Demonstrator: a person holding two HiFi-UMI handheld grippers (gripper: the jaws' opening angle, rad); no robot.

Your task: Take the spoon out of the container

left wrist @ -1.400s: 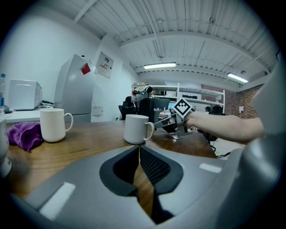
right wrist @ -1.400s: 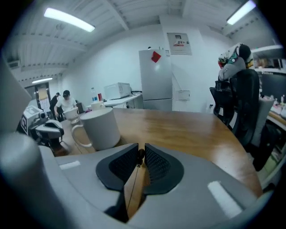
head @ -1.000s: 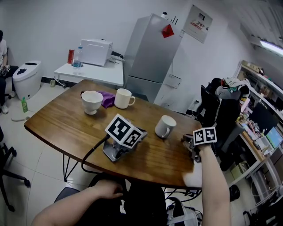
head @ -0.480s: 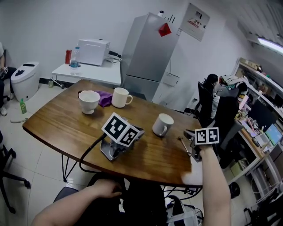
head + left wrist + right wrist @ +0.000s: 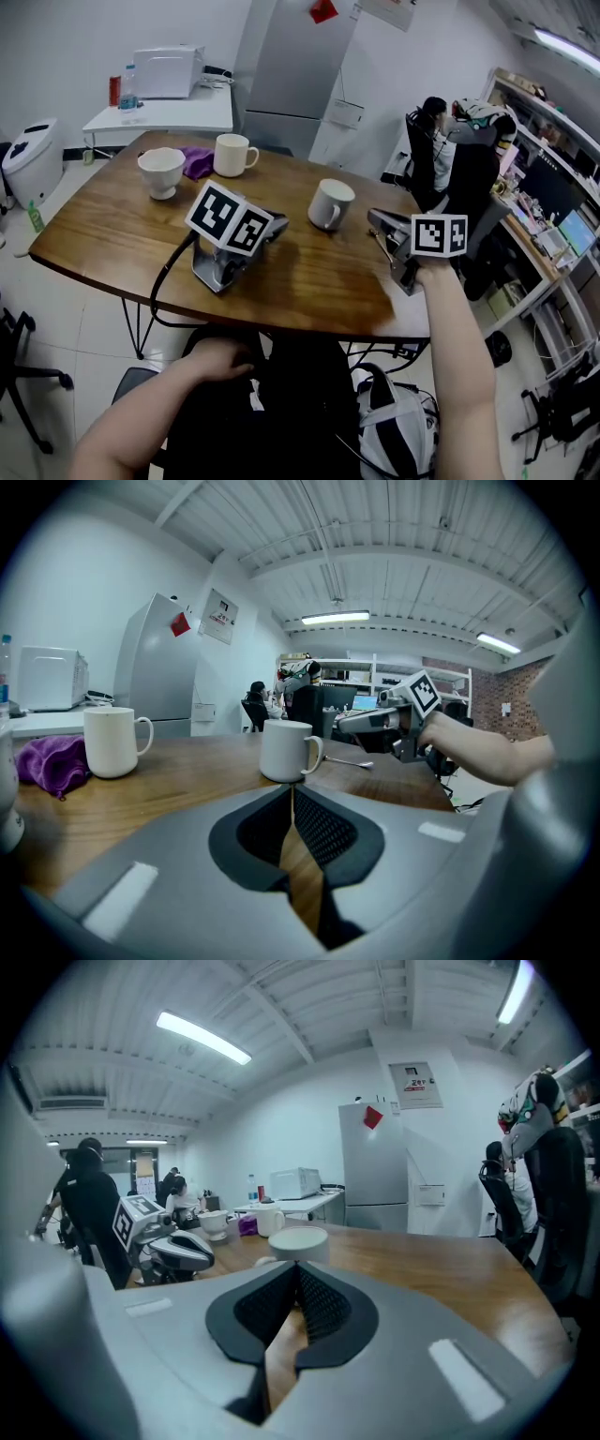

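A metal spoon (image 5: 381, 247) lies on the wooden table (image 5: 112, 234), right of a white mug (image 5: 328, 203). The left gripper view shows the same spoon (image 5: 352, 760) beside that mug (image 5: 288, 750). My right gripper (image 5: 373, 218) hovers just above the spoon and points at the mug (image 5: 298, 1241). Its jaws are shut, tip against tip, with nothing between them. My left gripper (image 5: 274, 223) lies by itself on the table, shut and empty, aimed at the mug. The left hand rests in the person's lap.
A second white mug (image 5: 232, 155), a white cup (image 5: 160, 172) and a purple cloth (image 5: 197, 161) stand at the table's far left. A cable (image 5: 164, 281) hangs from the left gripper over the near edge. Office chairs (image 5: 441, 150) and people are behind the table's right end.
The right gripper has lifted off the table edge and swung toward the mug. The head view has dropped and shifted. The left gripper has not moved.
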